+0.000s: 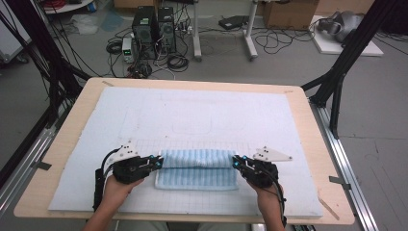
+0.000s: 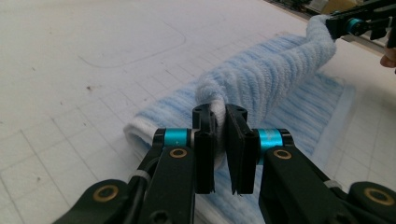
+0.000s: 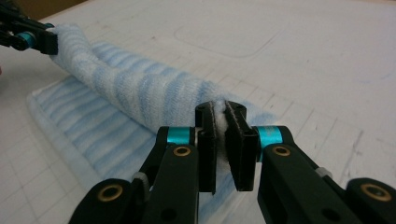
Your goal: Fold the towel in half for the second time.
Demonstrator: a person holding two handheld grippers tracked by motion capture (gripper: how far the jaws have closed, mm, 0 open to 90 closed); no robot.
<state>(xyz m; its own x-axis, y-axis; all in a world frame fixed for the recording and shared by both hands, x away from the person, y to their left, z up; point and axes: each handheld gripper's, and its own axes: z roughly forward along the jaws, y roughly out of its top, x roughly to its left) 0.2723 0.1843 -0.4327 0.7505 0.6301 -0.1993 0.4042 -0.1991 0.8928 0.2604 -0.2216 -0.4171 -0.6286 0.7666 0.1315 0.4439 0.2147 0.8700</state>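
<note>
Towel [image 1: 197,166] fold: my left gripper [image 1: 157,161], right gripper [image 1: 236,162] each pinch towel corner; carry level, land edges flush.

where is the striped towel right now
In the high view the blue-and-white striped towel lies on the white gridded mat near the table's front edge, its upper fold pinched between the left gripper and the right gripper.

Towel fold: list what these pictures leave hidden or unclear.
- High view: the pinched corners of the towel, covered by the left gripper and right gripper.
- Left gripper view: the towel's near edge, behind the jaws.
- Right gripper view: how many layers are pinched, too bunched to count.
</note>
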